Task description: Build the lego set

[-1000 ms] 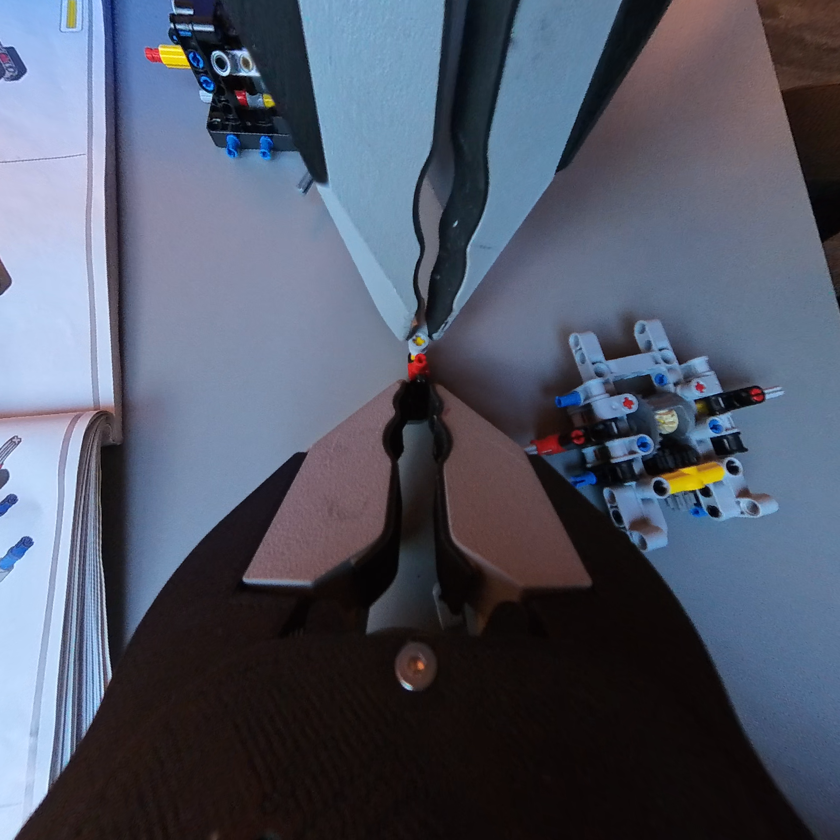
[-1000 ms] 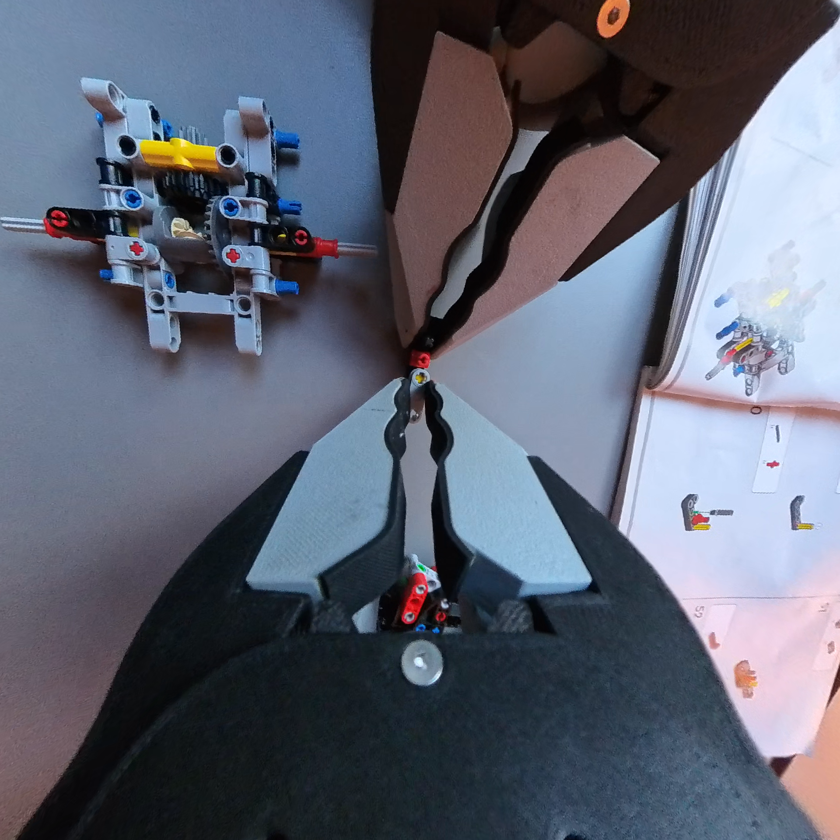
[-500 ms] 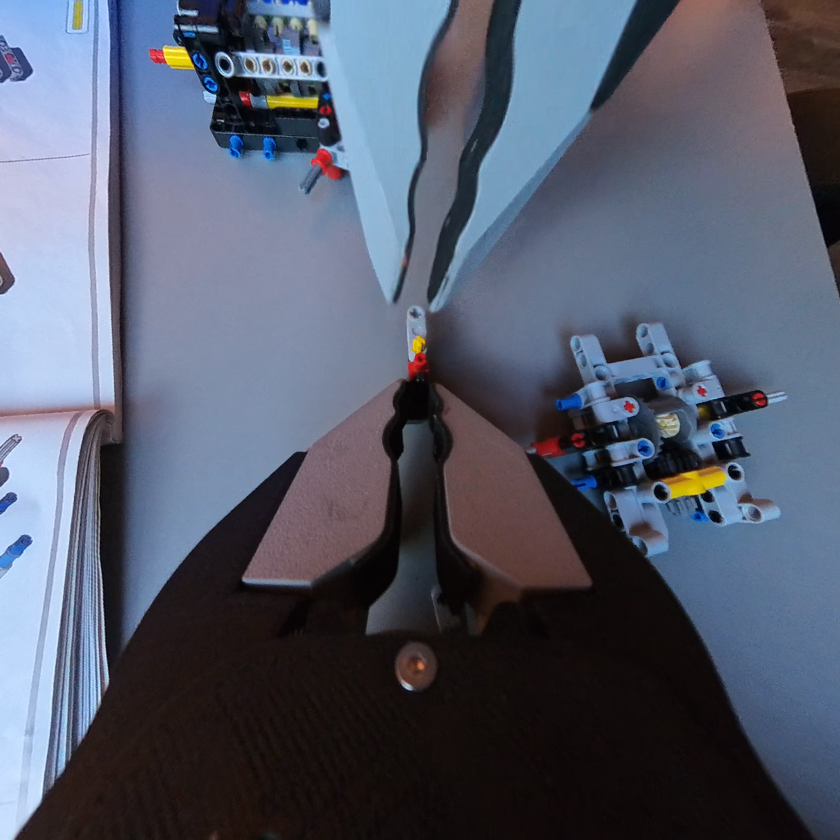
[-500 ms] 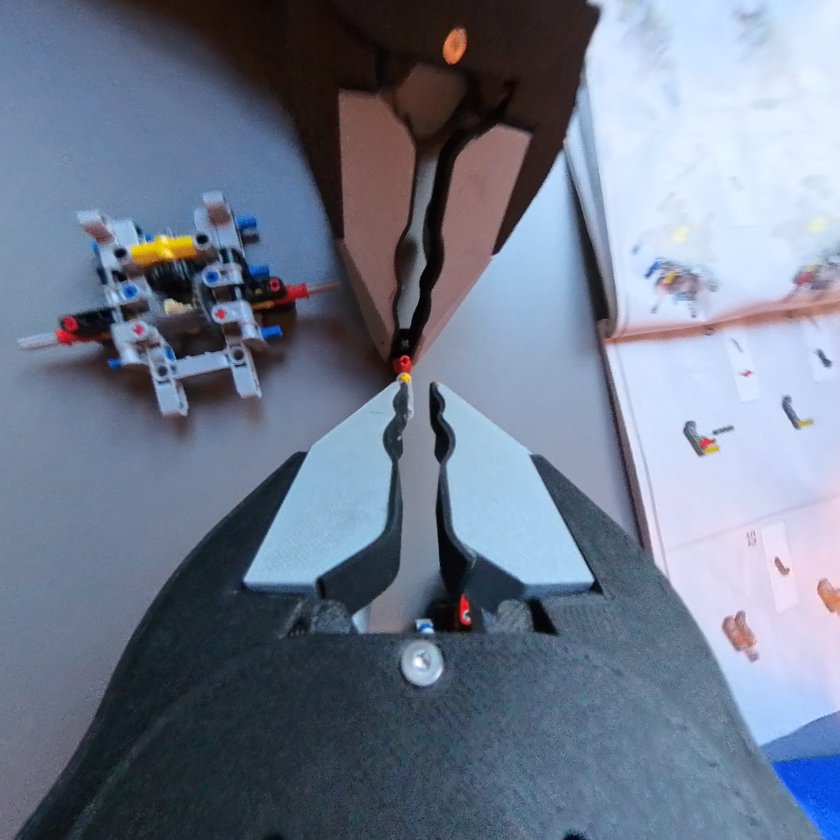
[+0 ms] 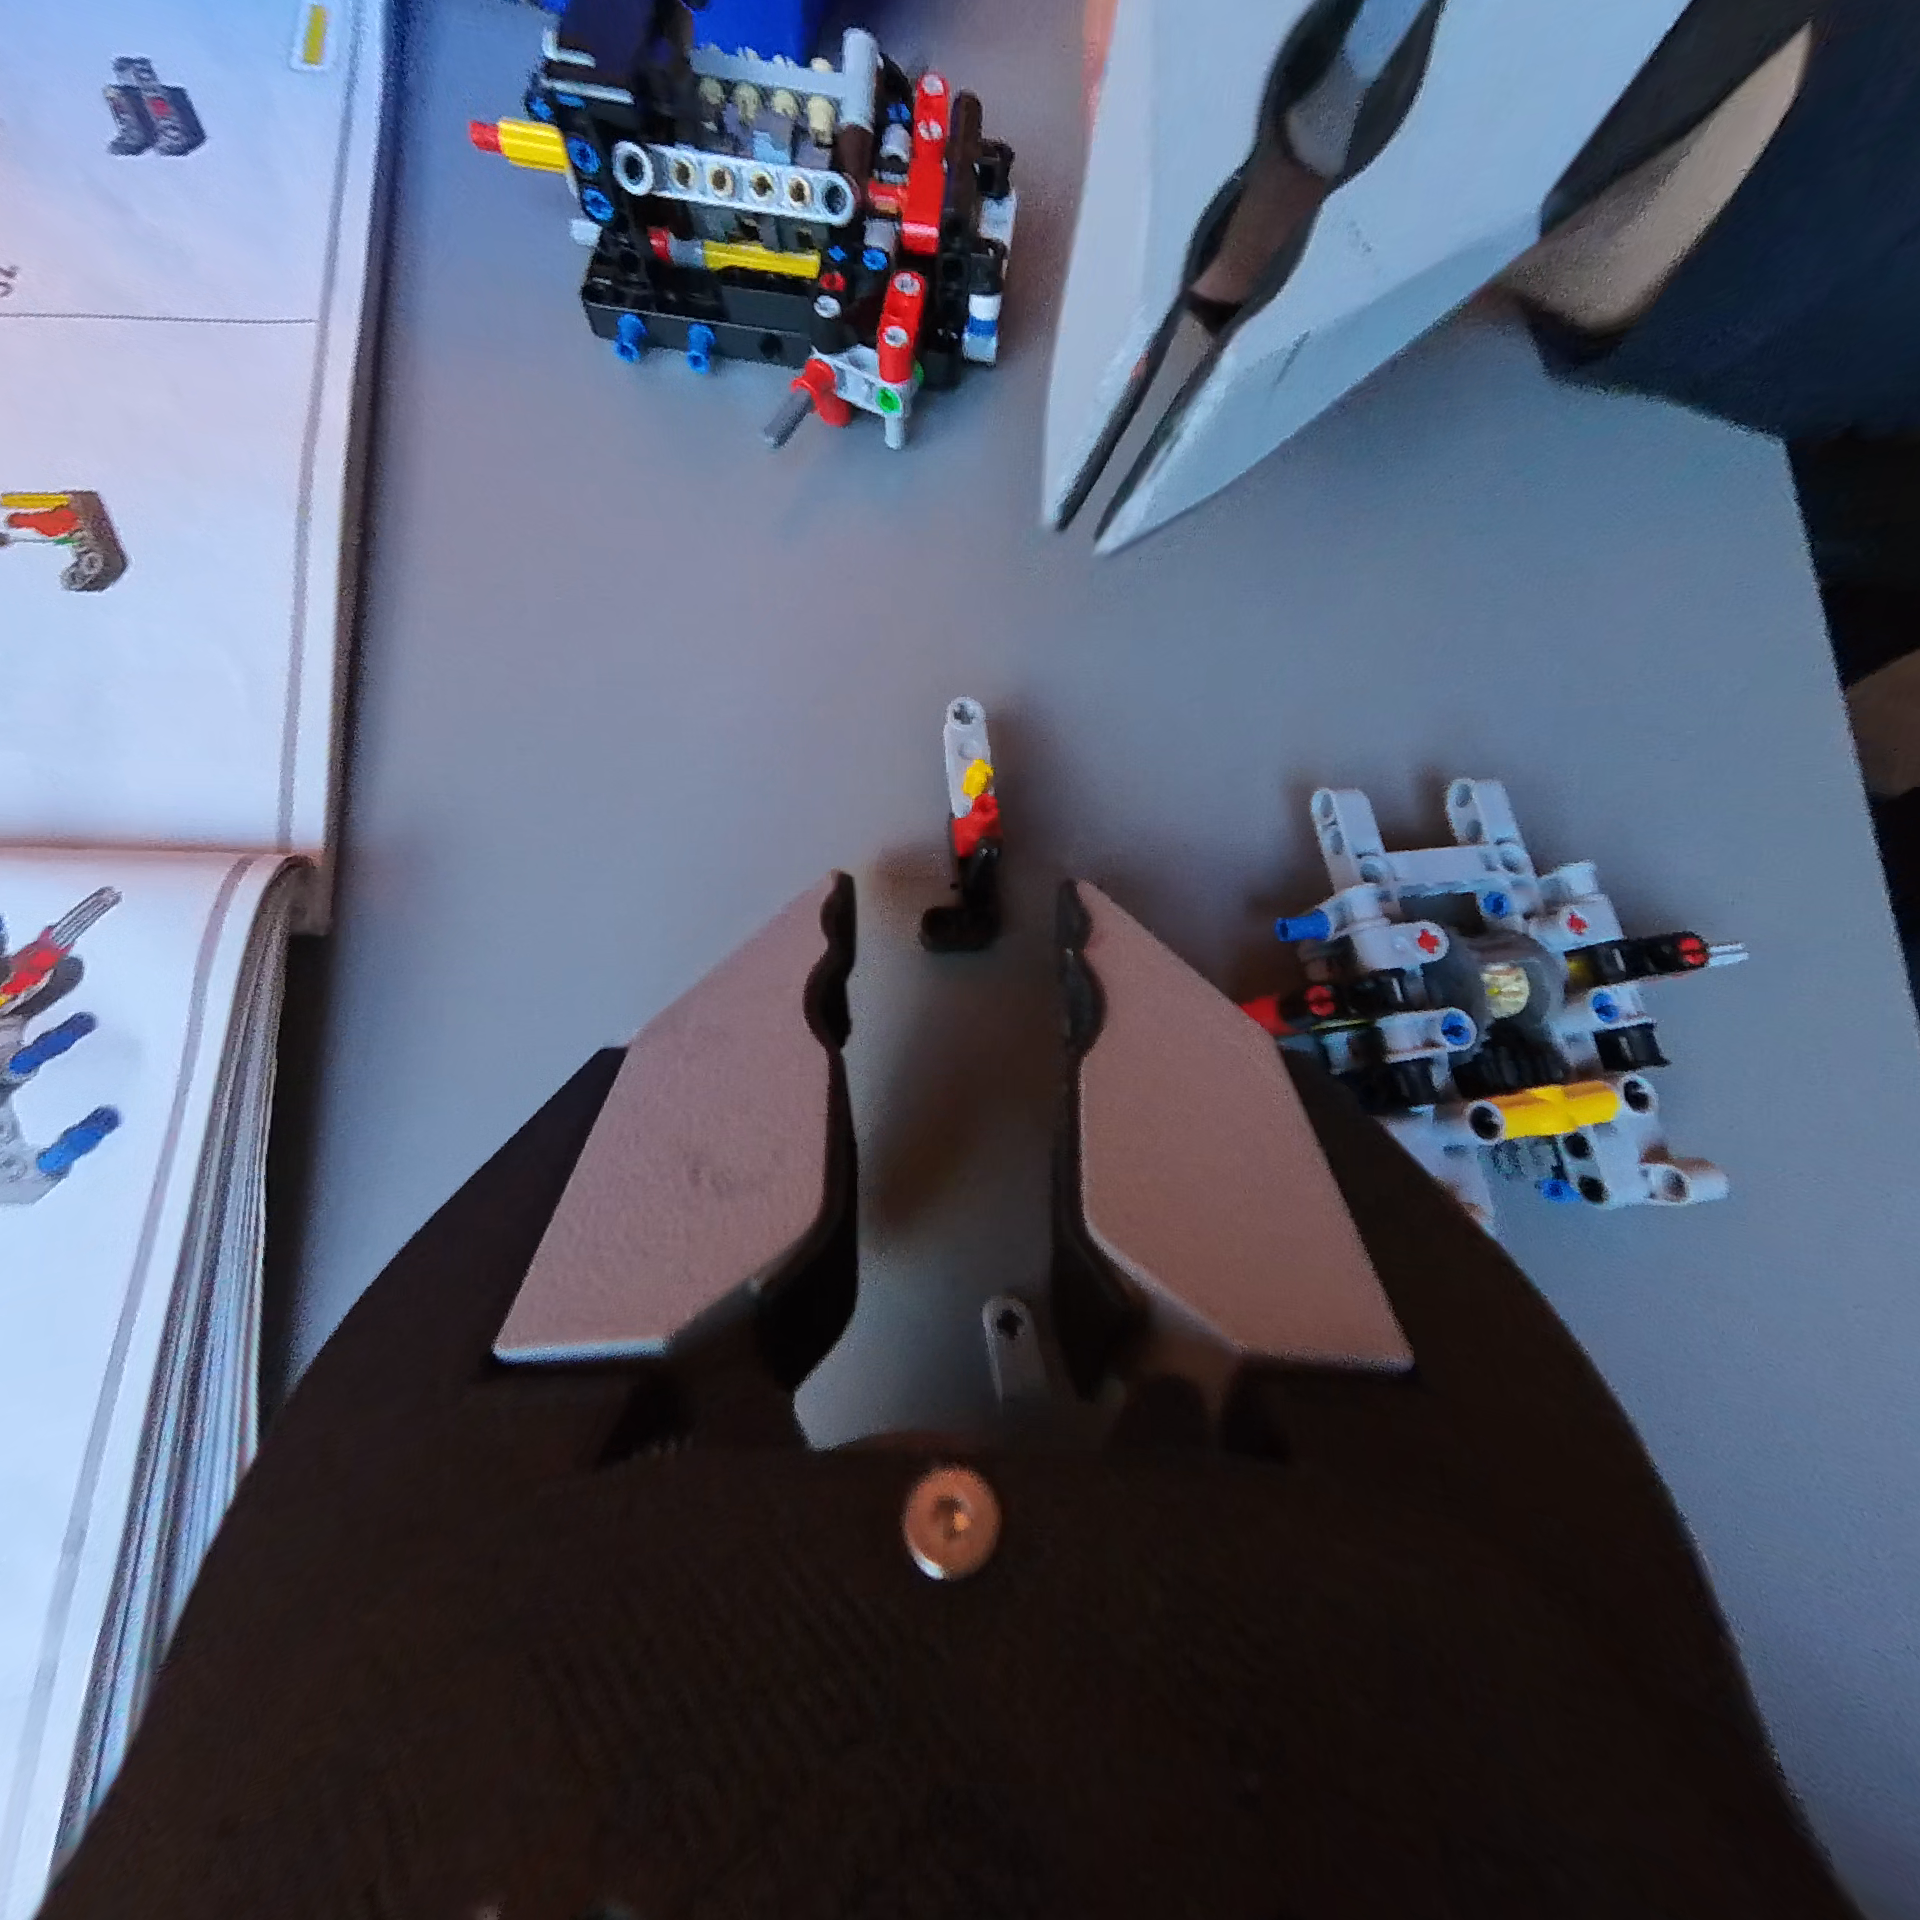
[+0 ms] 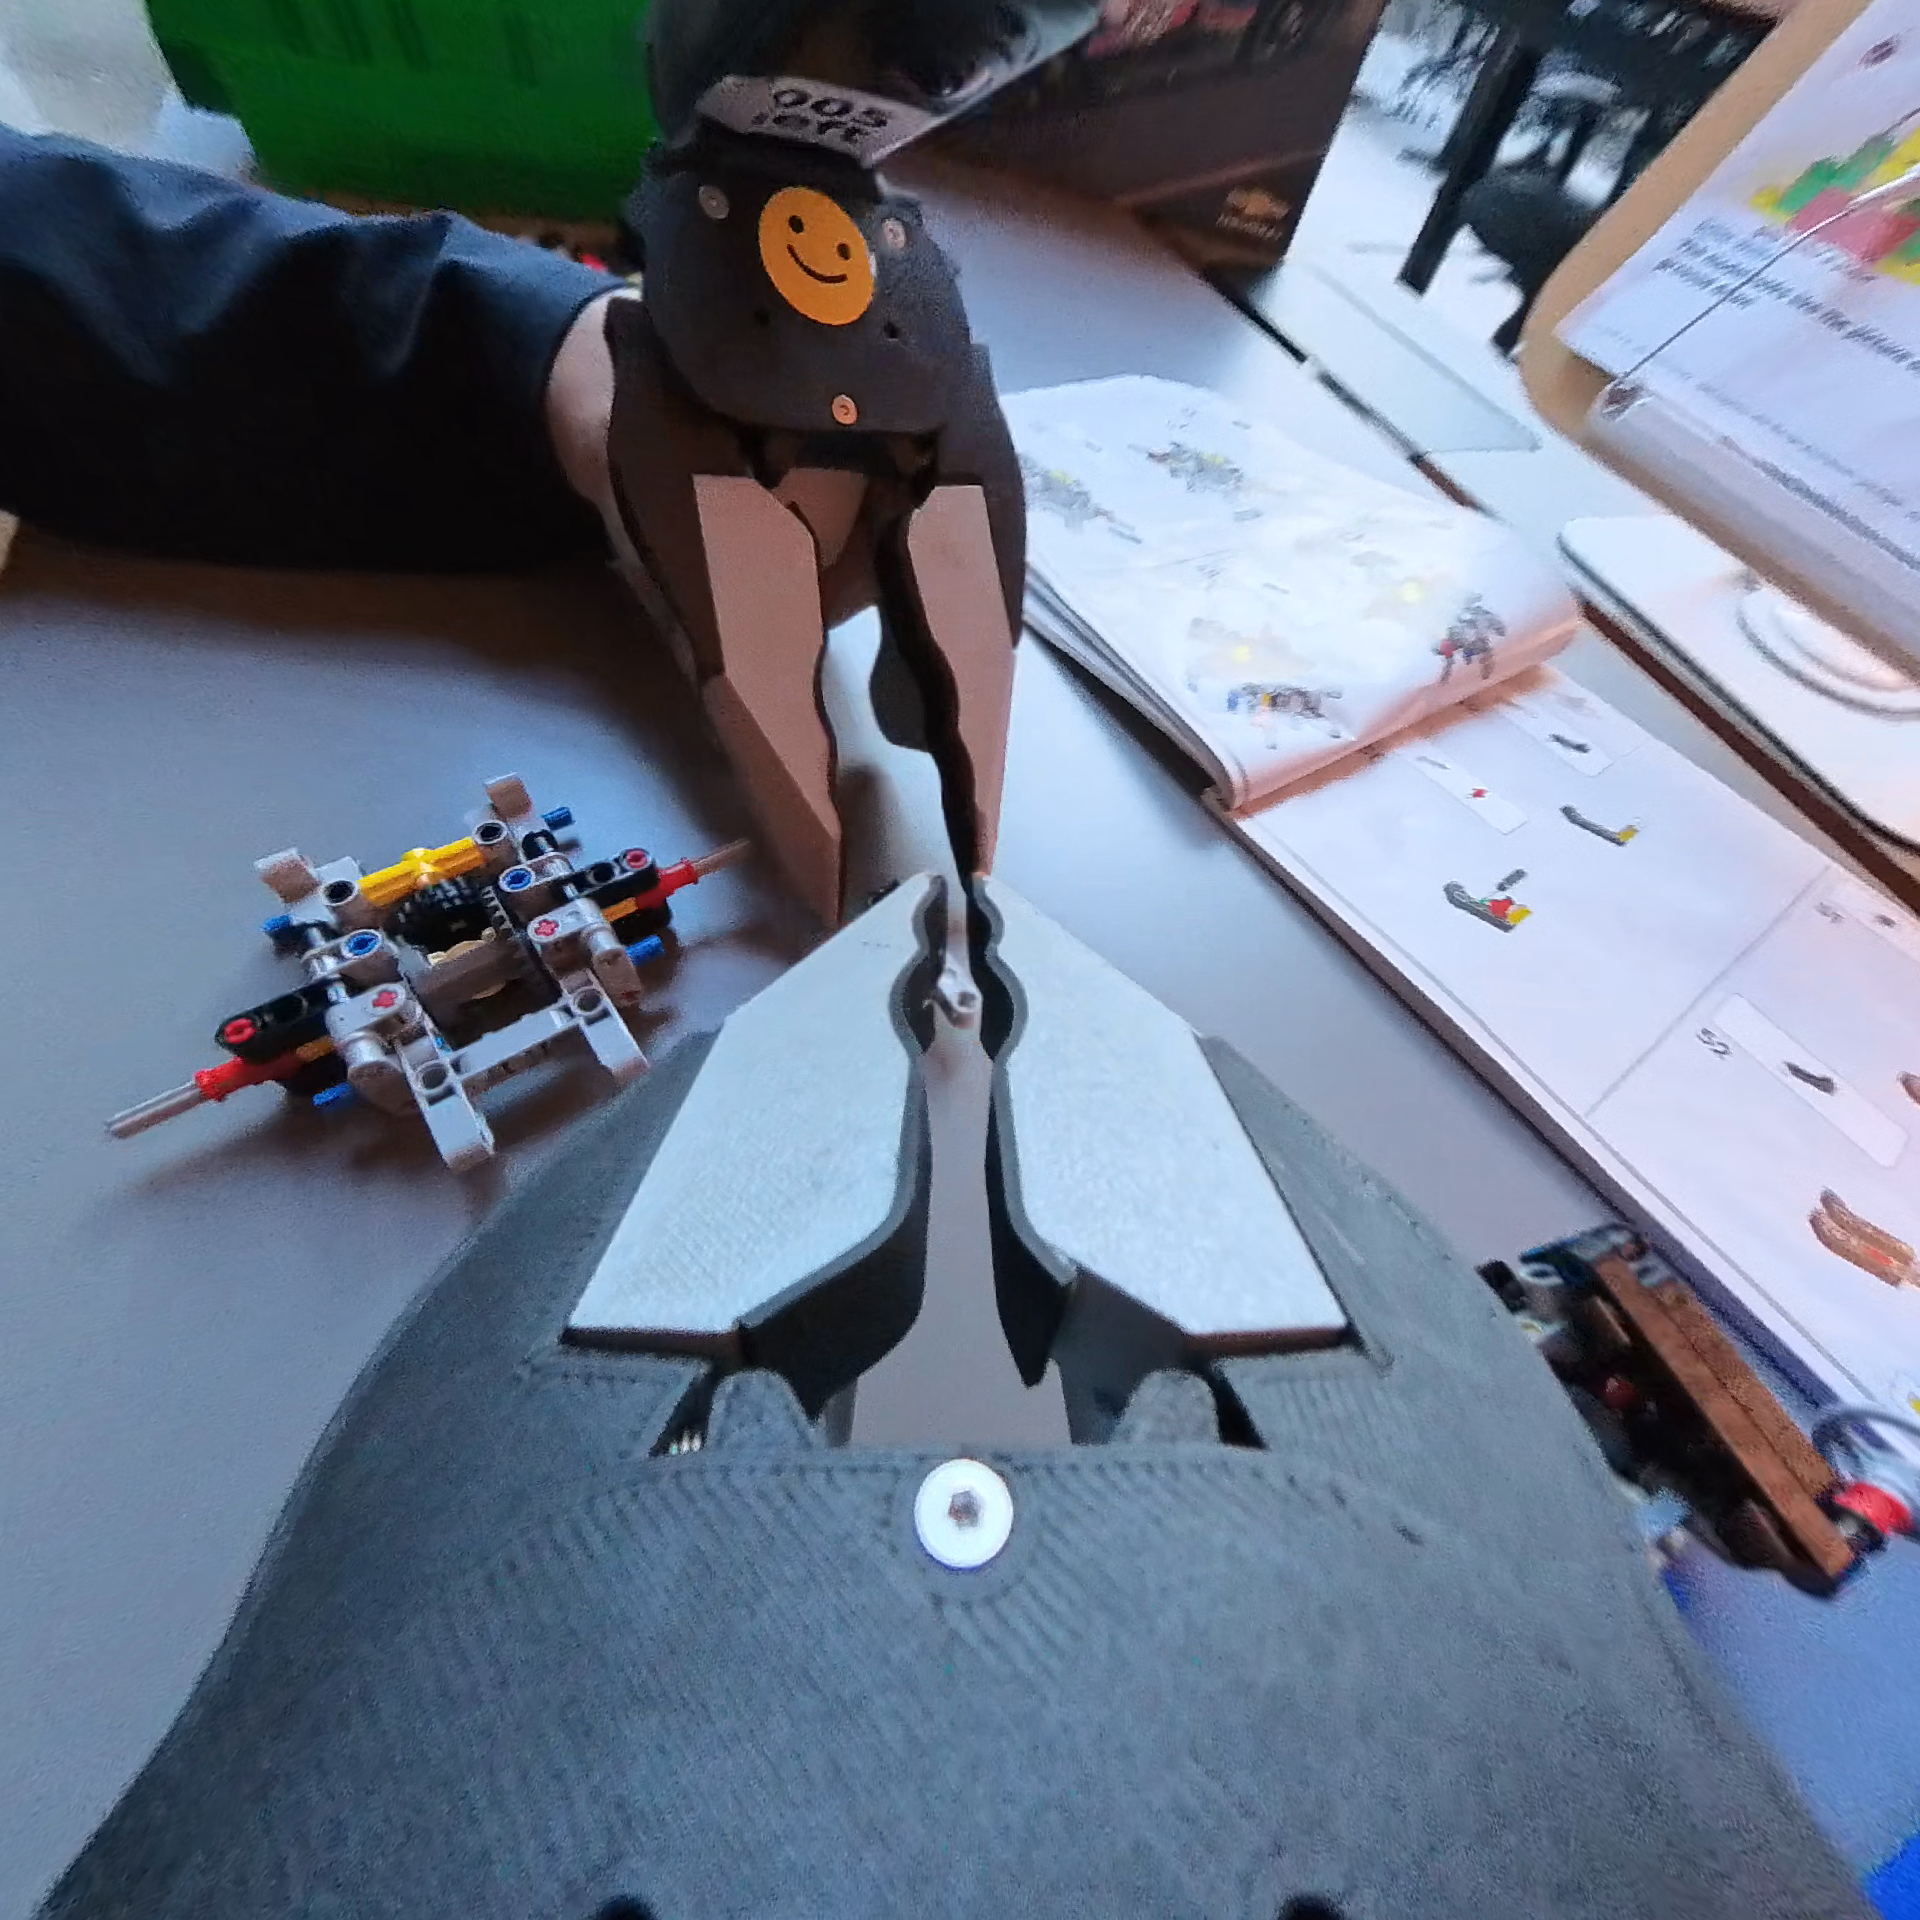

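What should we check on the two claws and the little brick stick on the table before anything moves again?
1. Left claw open: ok, its brown fingers stand apart.
2. Small grey, yellow, red and black brick stick free: ok, it lies on the grey table just ahead of the left claw's tips, touched by neither finger.
3. Right claw clear of the stick: ok, it is off to the side.
4. Right claw shut: ok, its grey fingers nearly meet.
5. Grey brick frame out of the way: ok, beside the left claw.
6. Anything in the right claw: cannot tell.
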